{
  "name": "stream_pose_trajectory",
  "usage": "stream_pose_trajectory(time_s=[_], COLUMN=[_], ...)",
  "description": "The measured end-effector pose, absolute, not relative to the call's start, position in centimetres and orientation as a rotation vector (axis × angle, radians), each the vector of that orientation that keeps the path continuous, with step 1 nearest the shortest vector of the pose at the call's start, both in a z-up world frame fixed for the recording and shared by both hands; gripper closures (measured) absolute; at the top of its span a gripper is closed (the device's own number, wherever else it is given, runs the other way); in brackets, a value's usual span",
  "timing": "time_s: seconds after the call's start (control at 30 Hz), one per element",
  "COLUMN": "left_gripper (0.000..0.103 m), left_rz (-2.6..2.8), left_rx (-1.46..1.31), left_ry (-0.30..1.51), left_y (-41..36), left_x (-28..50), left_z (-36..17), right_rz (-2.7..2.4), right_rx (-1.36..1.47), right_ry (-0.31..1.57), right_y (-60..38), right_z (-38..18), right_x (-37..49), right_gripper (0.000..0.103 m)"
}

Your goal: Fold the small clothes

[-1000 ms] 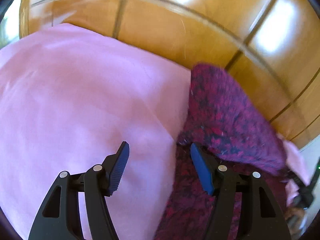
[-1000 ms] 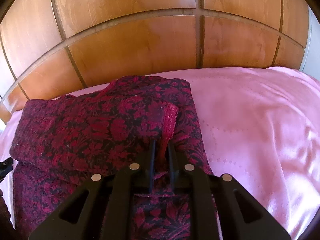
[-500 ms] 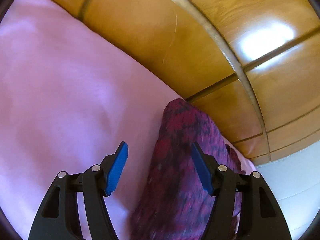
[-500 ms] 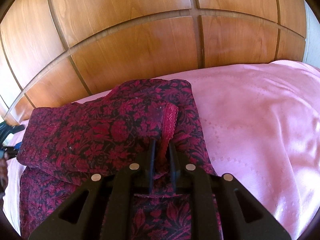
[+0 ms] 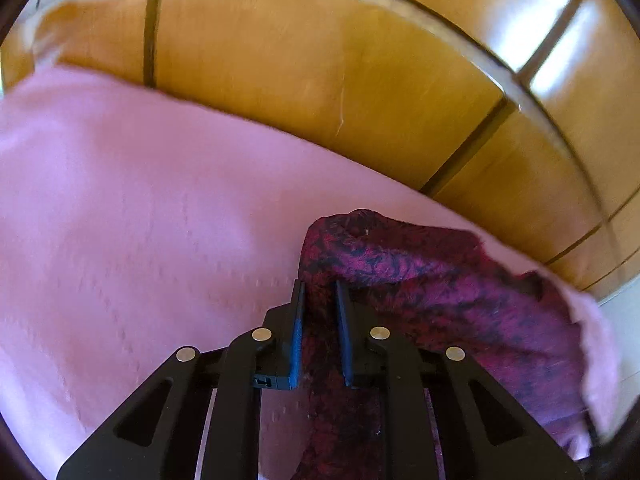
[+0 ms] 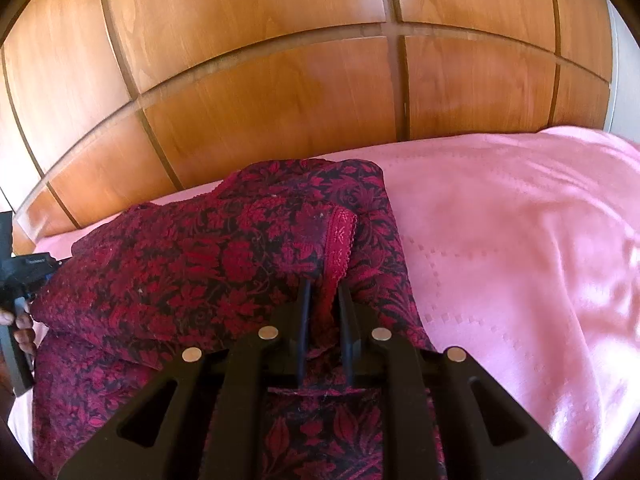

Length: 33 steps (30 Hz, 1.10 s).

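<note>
A dark red floral garment (image 6: 208,272) lies partly folded on a pink bedspread (image 6: 520,248). Its lace-trimmed edge (image 6: 340,236) runs down into my right gripper (image 6: 323,292), which is shut on the cloth. In the left wrist view the same garment (image 5: 440,280) bunches up at the bed's right side. My left gripper (image 5: 320,292) has its jaws closing, with a fold of the garment pinched between the blue pads. The other gripper (image 6: 20,280) and a hand show at the far left of the right wrist view.
A glossy wooden headboard (image 6: 300,100) with dark grooves rises right behind the bedspread in both views (image 5: 320,72). Pink bedspread (image 5: 140,240) stretches left of the garment in the left wrist view.
My left gripper moved over to the garment's edge and its jaws came together from wide open onto a fold. The right gripper kept its grip and stayed put.
</note>
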<state>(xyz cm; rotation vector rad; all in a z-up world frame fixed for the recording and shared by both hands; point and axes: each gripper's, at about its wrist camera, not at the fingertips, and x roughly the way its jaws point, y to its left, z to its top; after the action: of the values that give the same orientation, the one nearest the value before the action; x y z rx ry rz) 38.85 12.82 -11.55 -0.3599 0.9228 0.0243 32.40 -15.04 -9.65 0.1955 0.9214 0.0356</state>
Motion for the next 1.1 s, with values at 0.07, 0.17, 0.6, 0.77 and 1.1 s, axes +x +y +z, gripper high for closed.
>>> stream_pose_trajectory(time_s=[0.07, 0.17, 0.6, 0.77, 1.1], left_gripper=[0.087, 0.063, 0.061, 0.059, 0.059], left_rz=[0.052, 0.154, -0.036, -0.01, 0.016], left_rx=[-0.293, -0.247, -0.068, -0.03, -0.056], left_ry=[0.924, 0.932, 0.784, 0.816, 0.812], left_y=[12.0, 12.2, 6.0, 4.6, 4.5], left_x=[38.9, 38.3, 28.1, 28.3, 28.6], left_z=[-11.2, -10.2, -7.6, -9.4, -10.5], right_rz=[0.033, 0.032, -0.006, 0.095, 0.096], right_rx=[0.192, 0.189, 0.179, 0.055, -0.013], right_ry=[0.924, 0.927, 0.851, 0.89, 0.939], right_y=[-15.0, -15.0, -14.4, -9.7, -8.2], right_z=[-9.7, -9.6, -3.8, -4.7, -9.7], right_x=[32.5, 32.5, 31.7, 33.1, 34.6], right_gripper=[0.09, 0.09, 0.037, 0.036, 0.033])
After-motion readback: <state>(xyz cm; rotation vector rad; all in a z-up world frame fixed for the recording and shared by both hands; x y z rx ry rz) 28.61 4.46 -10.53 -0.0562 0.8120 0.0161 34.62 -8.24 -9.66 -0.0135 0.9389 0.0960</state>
